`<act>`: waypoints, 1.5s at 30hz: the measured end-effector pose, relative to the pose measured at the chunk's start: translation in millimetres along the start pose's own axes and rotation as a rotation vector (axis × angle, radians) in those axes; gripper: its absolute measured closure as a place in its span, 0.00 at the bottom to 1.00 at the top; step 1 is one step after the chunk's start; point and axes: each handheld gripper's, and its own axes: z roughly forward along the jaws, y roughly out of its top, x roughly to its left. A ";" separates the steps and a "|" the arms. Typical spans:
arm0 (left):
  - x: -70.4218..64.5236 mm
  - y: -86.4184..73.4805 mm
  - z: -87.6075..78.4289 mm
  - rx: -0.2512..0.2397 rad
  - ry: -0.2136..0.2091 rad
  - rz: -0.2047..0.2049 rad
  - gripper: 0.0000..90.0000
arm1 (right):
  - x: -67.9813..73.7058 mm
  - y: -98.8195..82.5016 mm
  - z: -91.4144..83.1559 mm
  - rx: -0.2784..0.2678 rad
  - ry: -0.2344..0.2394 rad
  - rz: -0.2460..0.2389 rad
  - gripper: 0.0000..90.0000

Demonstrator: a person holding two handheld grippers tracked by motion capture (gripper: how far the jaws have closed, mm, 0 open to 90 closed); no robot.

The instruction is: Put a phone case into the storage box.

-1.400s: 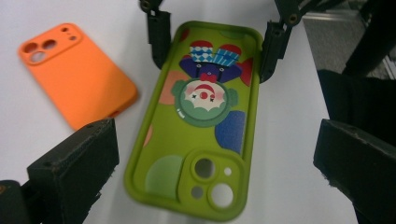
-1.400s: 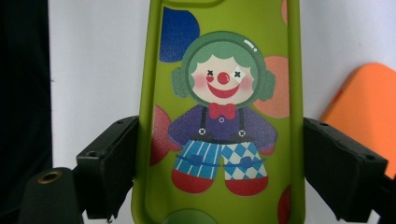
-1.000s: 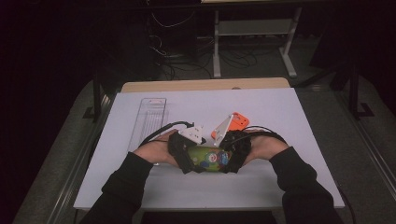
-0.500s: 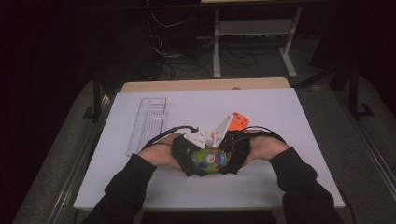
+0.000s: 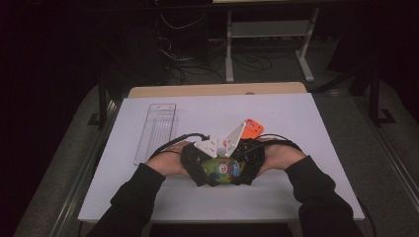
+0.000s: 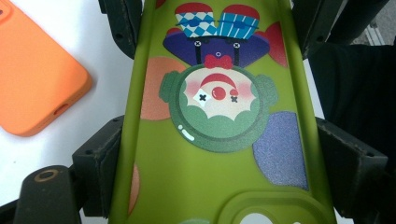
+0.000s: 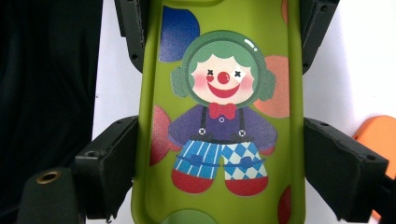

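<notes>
Green rubbery phone case [image 5: 221,170] with a clown print, flat on the white board [image 5: 306,123] close to the front edge, right between the two hands. Long axis set across the table, from one hand to the other. Camera-hole end toward the left gripper [image 6: 219,128], clown's feet toward the right gripper [image 7: 222,123]. Reached from opposite ends, then, with the two pairs of jaws pointing at each other along the case. Neither hand nearer than the other: both already on it.

Left gripper pinching the case across its width, one black pad against each long rim in the left gripper view. Jaws there just closing in, with the case between them. Right gripper likewise clamped on the two long rims at its own end, pads pressed to the green edges in the right gripper view.

Likely next: a shared lift, or a bend or stretch of the soft case between the hands. Depends on both grips pulling along that one long axis. A twist at either end probably enough to peel a rim out of the pads.

Orange phone case [image 5: 251,129] just beyond the right gripper, apart from the green one. Clear plastic tray [image 5: 155,133] well off to the left, lengthwise away from the person.

Against the earlier frames: hands, green case, orange case and tray all in the same places. Only change the narrowing of the left jaws onto the rims.
</notes>
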 end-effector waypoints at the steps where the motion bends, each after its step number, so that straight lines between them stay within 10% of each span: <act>1: 0.0 0.0 0.0 0.000 0.000 0.000 0.17 | 0.3 0.1 0.2 0.001 -0.006 -0.002 0.16; 6: -0.3 0.0 -1.0 0.017 0.001 -0.004 0.17 | -3.2 -1.9 -0.3 -0.025 0.060 0.065 0.13; 24: 13.8 -19.0 -13.9 0.006 0.172 -0.190 0.17 | -13.9 -42.3 -19.8 -0.215 -0.161 0.351 0.09; 27: 13.9 -21.8 -13.4 0.011 0.192 -0.224 0.17 | -8.1 -48.2 -19.5 -0.296 -0.208 0.472 0.11; 45: 16.0 -20.3 -21.2 -0.030 0.351 -0.411 0.17 | 10.9 -82.1 -7.7 -0.479 -0.359 0.704 0.07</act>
